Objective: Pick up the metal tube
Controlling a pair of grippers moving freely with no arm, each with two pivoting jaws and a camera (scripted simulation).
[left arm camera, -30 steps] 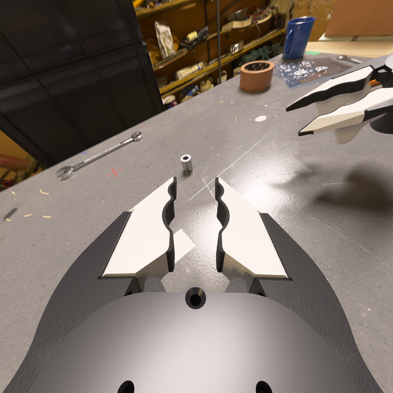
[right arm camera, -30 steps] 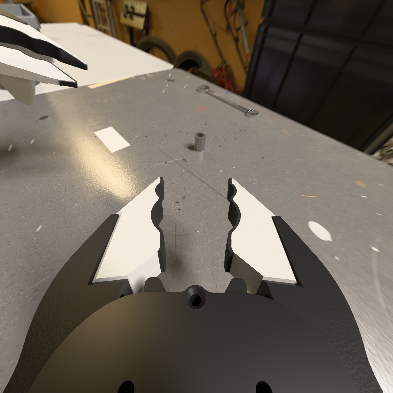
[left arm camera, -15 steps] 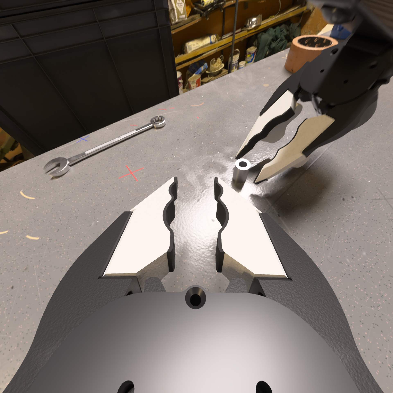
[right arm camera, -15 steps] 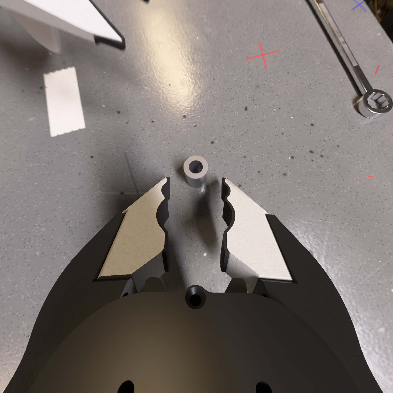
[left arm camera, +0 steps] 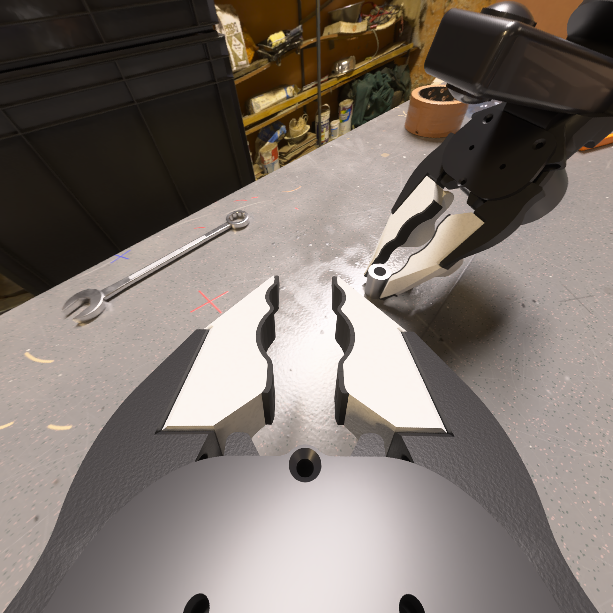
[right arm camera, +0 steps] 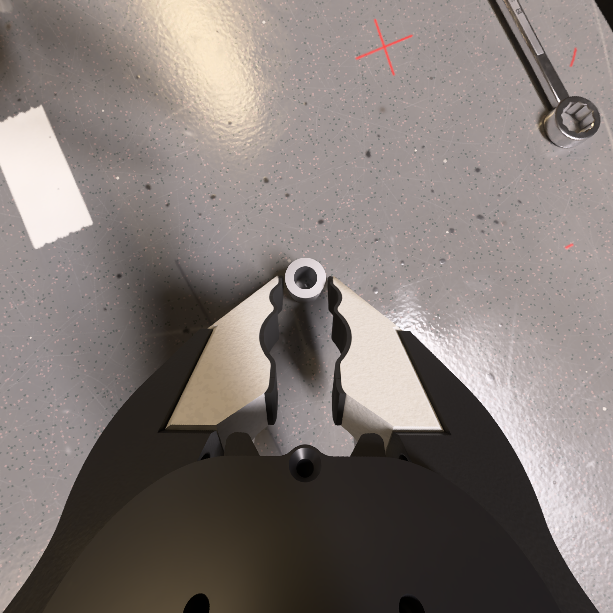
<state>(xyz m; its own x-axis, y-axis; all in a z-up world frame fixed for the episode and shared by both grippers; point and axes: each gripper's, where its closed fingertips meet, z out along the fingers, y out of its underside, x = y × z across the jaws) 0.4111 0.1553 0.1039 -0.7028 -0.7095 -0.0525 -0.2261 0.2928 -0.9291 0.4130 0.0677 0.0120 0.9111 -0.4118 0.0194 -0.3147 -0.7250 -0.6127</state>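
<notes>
speckled grey bench, cluttered shelves behind; both claws spread, right claw straddling upright metal tube.

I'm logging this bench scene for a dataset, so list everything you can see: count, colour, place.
metal tube: one, silver-grey, upright on the table, between the right gripper's fingertips
wrench: one, chrome, flat on the table, left of the tube in the left wrist view
tape roll: one, orange-brown, far end of the table
white strip: one, flat on the table
red cross mark: one, drawn on the table
table: one, speckled grey
shelves: wooden, cluttered, beyond the table
left gripper: open, holds nothing
right gripper: open, tips either side of the tube
</notes>
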